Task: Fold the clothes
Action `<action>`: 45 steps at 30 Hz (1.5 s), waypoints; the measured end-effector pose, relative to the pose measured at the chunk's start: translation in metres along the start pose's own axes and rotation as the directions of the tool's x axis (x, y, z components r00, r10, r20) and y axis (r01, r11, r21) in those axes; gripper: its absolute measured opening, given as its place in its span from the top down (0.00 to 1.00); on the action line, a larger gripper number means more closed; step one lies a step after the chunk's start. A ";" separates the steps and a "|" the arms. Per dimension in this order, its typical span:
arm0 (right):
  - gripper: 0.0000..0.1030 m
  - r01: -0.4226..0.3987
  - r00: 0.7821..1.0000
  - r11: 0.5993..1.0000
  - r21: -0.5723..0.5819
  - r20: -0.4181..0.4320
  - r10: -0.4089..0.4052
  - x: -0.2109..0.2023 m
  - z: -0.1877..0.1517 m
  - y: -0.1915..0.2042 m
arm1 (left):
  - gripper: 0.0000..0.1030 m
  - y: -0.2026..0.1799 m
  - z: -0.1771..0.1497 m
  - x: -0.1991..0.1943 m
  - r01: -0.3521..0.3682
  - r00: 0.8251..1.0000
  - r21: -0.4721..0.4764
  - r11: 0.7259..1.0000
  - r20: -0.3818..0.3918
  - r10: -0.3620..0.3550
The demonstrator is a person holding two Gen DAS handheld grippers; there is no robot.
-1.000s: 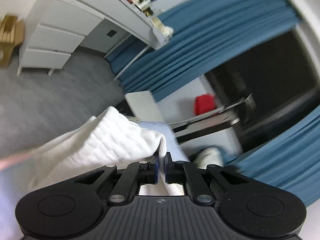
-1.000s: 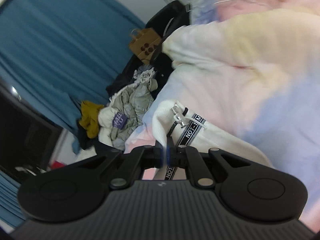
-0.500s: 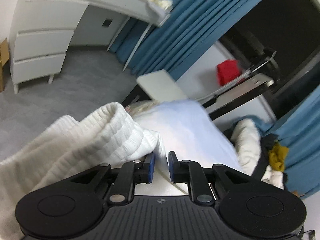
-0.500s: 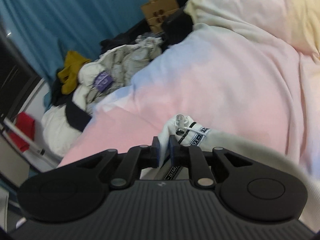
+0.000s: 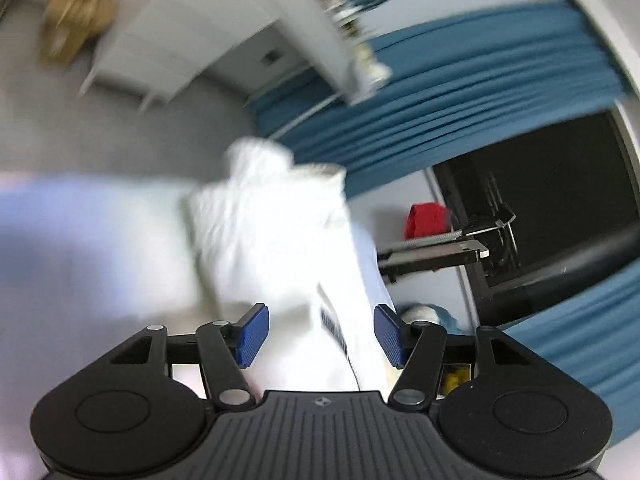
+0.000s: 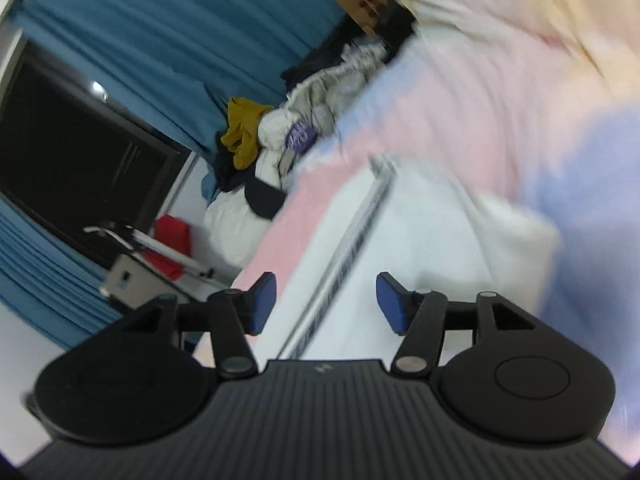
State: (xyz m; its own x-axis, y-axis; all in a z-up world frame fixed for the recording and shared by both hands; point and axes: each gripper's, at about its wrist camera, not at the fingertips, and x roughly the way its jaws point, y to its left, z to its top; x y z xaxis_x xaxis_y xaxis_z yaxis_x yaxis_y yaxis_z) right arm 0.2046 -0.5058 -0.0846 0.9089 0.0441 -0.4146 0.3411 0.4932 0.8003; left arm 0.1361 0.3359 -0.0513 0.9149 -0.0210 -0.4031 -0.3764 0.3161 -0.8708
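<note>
Both wrist views, blurred by motion. The left tongs (image 5: 320, 336) and the right tongs (image 6: 322, 304) stand spread wide, pads apart, grasping nothing. Between and ahead of each pair lies the white garment (image 5: 272, 240), a knitted top with a printed black-and-white tape (image 6: 352, 240) running along it; it rests on the bed (image 6: 460, 92), over a cover of pink, blue and pale yellow. In the left view the cloth is bunched into a raised lump at its far end, close to the bed's edge, with grey floor (image 5: 80, 136) beyond; in the right view it lies flatter, the tape nearly straight, one corner (image 6: 528, 232) rounded and thick. Whether this is a finished fold or a halfway one cannot be told through the blur. A heap of other clothes (image 6: 280, 136) sits at the far side of the bed, well apart. Risks, as judged from this layout: the bunched end may slump or spring back, since thick knit holds a crease poorly and the soft cover gives no firm backing; the part nearest the edge could slide toward the floor if nudged; a pad closing on the loose tape alone, rather than on the layers, would drag one ply and skew the fold; and a grasp taken in such fast motion may catch the cover together with the garment.
</note>
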 end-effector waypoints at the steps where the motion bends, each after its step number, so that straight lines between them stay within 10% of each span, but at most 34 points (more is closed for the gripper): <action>1: 0.43 0.000 1.000 1.000 0.009 -0.011 0.001 -0.008 -0.004 -0.005 | 0.41 0.002 0.000 -0.001 0.004 1.000 0.007 1.000 -0.020 -0.003; 15: 0.43 0.018 0.985 0.982 0.187 -0.170 0.015 0.014 -0.033 -0.066 | 0.35 0.045 0.007 0.071 0.022 0.990 -0.063 0.998 -0.139 -0.030; 25: 0.45 0.075 0.996 0.993 0.095 -0.055 -0.070 0.071 -0.031 -0.053 | 0.71 0.063 0.035 0.118 0.089 0.985 -0.091 0.992 -0.137 -0.101; 27: 0.65 0.110 0.994 0.993 0.037 -0.010 -0.109 0.071 -0.032 -0.043 | 0.79 0.061 0.037 0.119 0.087 0.988 -0.071 0.994 -0.123 -0.095; 30: 0.83 0.148 0.988 0.989 -0.024 0.052 -0.147 0.064 -0.031 -0.027 | 0.85 0.053 0.044 0.112 0.108 0.987 -0.035 0.994 -0.112 -0.111; 45: 0.85 0.033 0.993 0.990 0.140 0.108 -0.049 -0.023 -0.019 -0.027 | 0.88 0.015 0.059 0.001 0.017 0.990 0.110 0.994 -0.143 -0.001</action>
State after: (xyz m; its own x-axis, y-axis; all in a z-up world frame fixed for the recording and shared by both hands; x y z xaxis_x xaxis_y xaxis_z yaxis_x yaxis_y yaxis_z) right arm 0.1703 -0.5040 -0.1052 0.9118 -0.0739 -0.4039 0.4013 0.3679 0.8388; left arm 0.1403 0.3968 -0.0485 0.8849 -0.1571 -0.4385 -0.3428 0.4179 -0.8413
